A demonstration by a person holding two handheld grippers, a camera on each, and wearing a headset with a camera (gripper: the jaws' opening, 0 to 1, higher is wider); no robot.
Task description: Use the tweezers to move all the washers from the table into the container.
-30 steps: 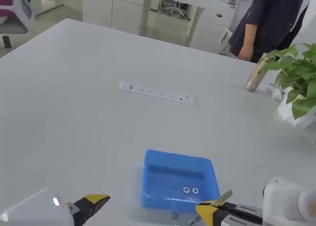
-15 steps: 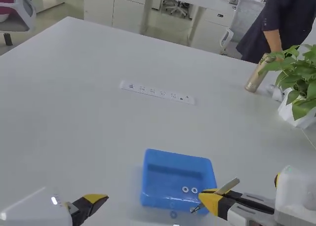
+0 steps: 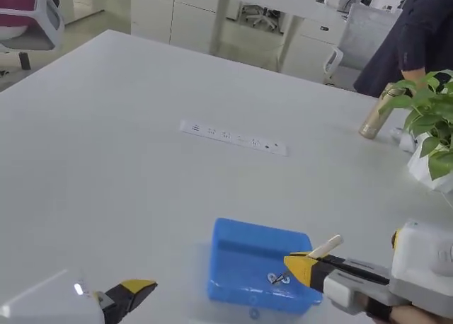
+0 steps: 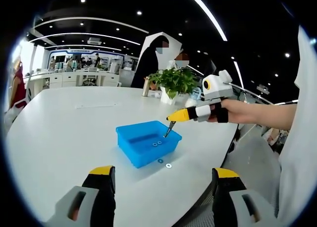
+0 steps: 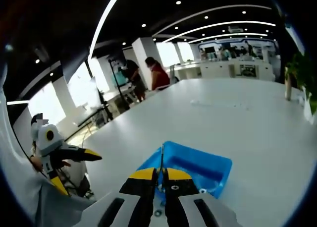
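The blue container point(image 3: 244, 257) stands near the table's front edge, with two washers point(image 3: 284, 280) on its floor. My right gripper point(image 3: 294, 266) is shut on the tweezers point(image 3: 279, 279), whose tip points down into the container just above those washers. Whether the tip holds a washer I cannot tell. In the left gripper view two washers point(image 4: 169, 165) lie on the table in front of the container point(image 4: 141, 150), and the right gripper point(image 4: 176, 117) hangs over it. My left gripper point(image 3: 145, 287) is open and holds nothing, left of the container. The right gripper view shows the tweezers point(image 5: 161, 160) over the container point(image 5: 213, 170).
A white power strip point(image 3: 233, 137) lies mid-table. At the right edge are a potted plant point(image 3: 432, 126) and a metal bottle point(image 3: 375, 119). A person point(image 3: 417, 34) stands behind the table's far right corner. The table's front edge is close below the container.
My right gripper has moved from the container's front edge to over it, so the tweezers' tip now hangs inside. The left gripper has stayed put. The person has walked right.
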